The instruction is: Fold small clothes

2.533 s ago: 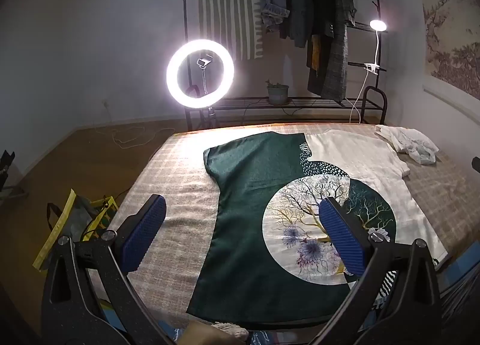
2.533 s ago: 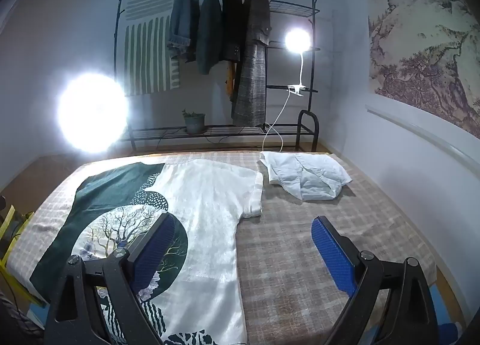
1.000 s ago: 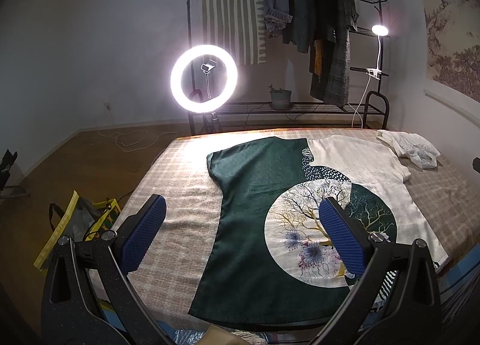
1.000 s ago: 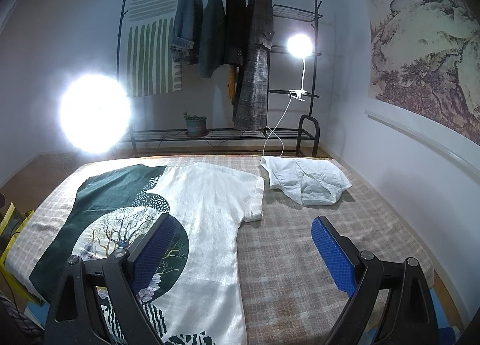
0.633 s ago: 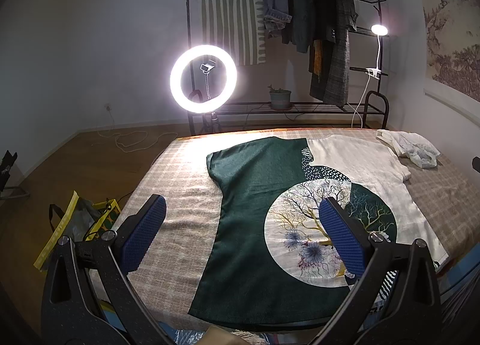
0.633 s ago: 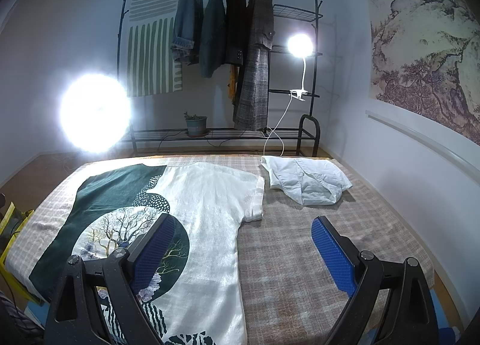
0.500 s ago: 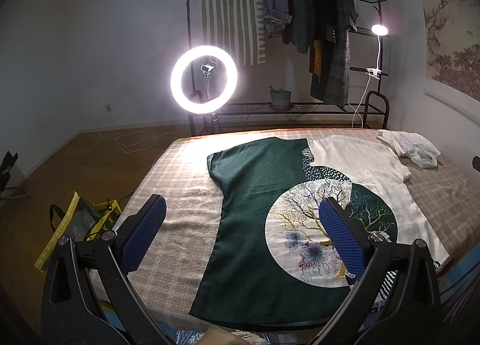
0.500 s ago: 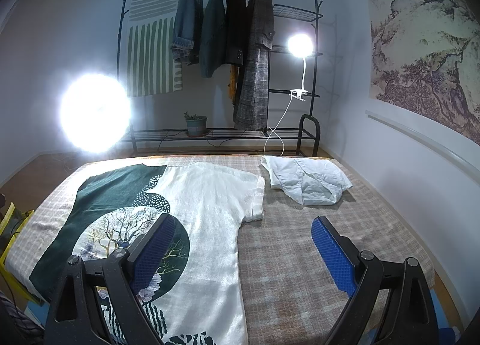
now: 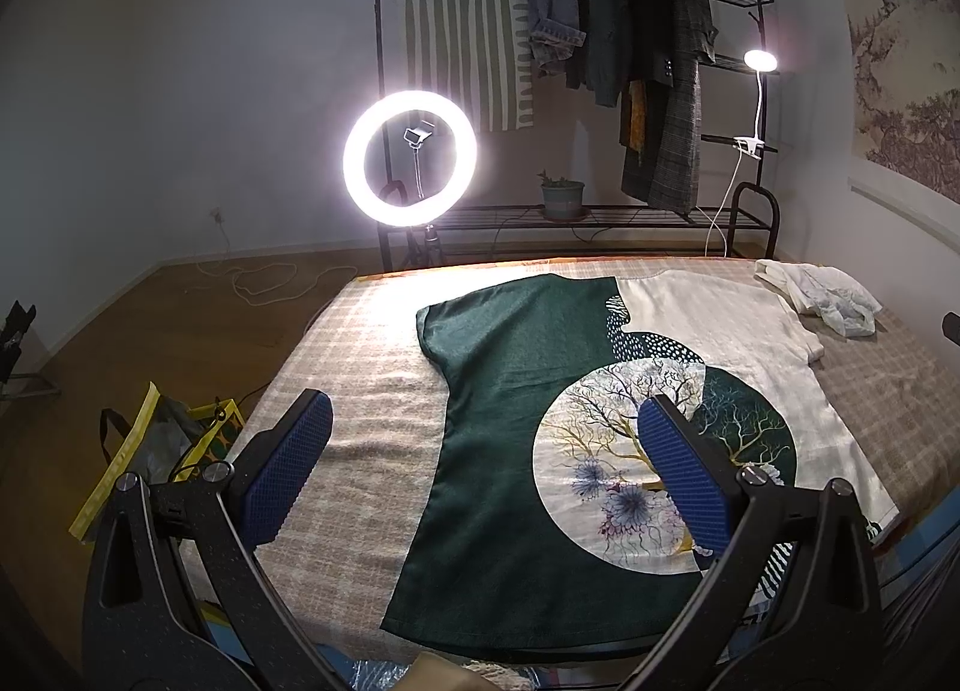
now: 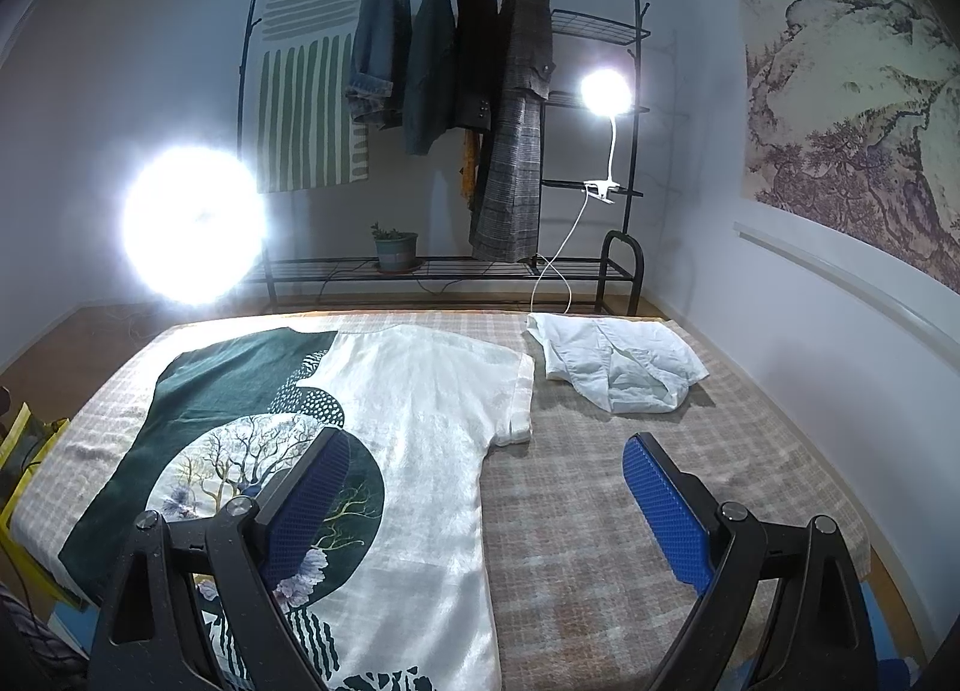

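With both pairs spread wide and gripping nothing, the left tongs (image 9: 480,463) and right tongs (image 10: 486,502) hover above the near edge of the bed (image 10: 600,511), and folding hasn't begun, by the look of it. Just beyond them the green-and-white shirt (image 9: 600,391) lies flat and fully spread on the bed, sleeves out, no crease made. Past that shirt's white sleeve, toward the far corner, a small white garment (image 10: 624,364) sits crumpled, well apart. Every fold looks left to do on both pieces.
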Demonstrator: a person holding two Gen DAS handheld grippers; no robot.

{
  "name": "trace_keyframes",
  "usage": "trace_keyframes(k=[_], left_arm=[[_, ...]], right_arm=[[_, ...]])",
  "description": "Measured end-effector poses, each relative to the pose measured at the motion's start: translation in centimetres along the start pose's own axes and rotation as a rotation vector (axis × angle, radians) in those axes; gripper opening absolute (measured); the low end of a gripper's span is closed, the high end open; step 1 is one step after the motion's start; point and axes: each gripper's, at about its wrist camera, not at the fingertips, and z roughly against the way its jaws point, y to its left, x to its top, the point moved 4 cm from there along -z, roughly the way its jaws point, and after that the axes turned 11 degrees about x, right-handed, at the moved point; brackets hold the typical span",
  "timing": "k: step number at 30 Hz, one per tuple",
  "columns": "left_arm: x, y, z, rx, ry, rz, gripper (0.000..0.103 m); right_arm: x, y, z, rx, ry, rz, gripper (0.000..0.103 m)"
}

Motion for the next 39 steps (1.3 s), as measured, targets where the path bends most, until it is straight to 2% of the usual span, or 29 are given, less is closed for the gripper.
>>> trace_keyframes(k=[15, 21, 25, 29, 32, 36, 37, 39], left_arm=[[-0.4, 1.1, -0.6, 0.020, 0.017, 0.005, 0.103], [-1.5, 1.7, -1.9, 0.057, 0.071, -0.001, 0.103], [-2.8, 3.1, -1.9, 0.049, 0.141, 0.035, 0.099], [-4.6, 5.1, -1.1, 0.031, 0.181, 0.140, 0.097], [-5.8, 6.0, -1.5, 0.006, 0.237, 0.193, 0.087], [-7.9, 7.1, -3.0, 0.031, 0.287, 0.197, 0.084], [-8.6, 7.2, -3.6, 0.038, 0.310, 0.198, 0.082], [-10.5, 7.6, -5.0, 0.019, 0.398, 0.223, 0.071]], right_arm=[[0.2, 1.2, -0.7, 0.019, -0.004, 0.007, 0.094], [0.2, 2.0, -1.3, 0.033, 0.004, 0.025, 0.094], [1.1, 3.7, -1.6, 0.098, -0.002, 0.034, 0.094], [2.3, 6.3, -2.2, 0.170, 0.009, 0.082, 0.094], [3.7, 8.5, -2.9, 0.243, 0.020, 0.109, 0.094], [6.3, 11.9, -4.3, 0.369, 0.036, 0.099, 0.093], [6.8, 12.9, -4.9, 0.406, 0.048, 0.092, 0.092], [7.7, 14.8, -6.2, 0.463, 0.073, 0.093, 0.089]])
